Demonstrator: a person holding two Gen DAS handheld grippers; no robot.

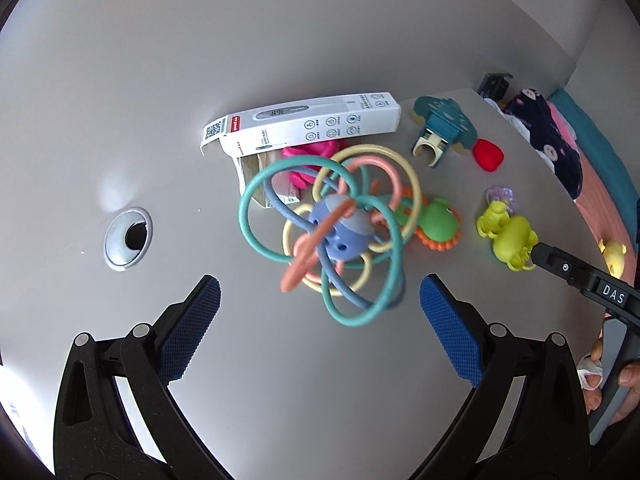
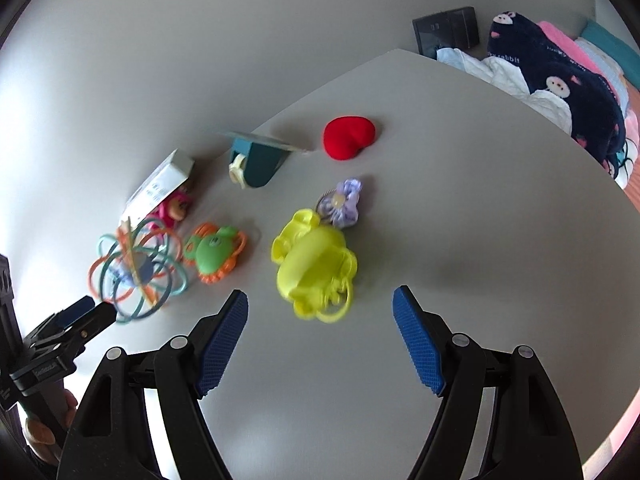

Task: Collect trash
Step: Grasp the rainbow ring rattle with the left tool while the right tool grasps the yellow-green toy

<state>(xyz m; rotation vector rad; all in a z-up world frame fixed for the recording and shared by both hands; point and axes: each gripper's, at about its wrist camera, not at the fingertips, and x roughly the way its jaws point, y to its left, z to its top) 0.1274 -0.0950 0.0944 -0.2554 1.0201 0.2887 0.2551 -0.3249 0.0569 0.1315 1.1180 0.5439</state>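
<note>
- Your left gripper (image 1: 320, 300) hangs wide open and empty just short of the loop rattle (image 1: 332, 232), so the blue pads can straddle its rings.
- The likeliest trash, the white carton (image 1: 304, 122), lies just behind the loop rattle, propped on a pink toy (image 1: 316, 152).
- Your right gripper (image 2: 320, 312) is also spread and empty, framing the yellow toy (image 2: 316, 264) to the rattle's right.

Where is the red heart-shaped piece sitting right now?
The red heart lies on the grey table toward its far edge, just right of the teal toy and beyond the purple flower.
</note>
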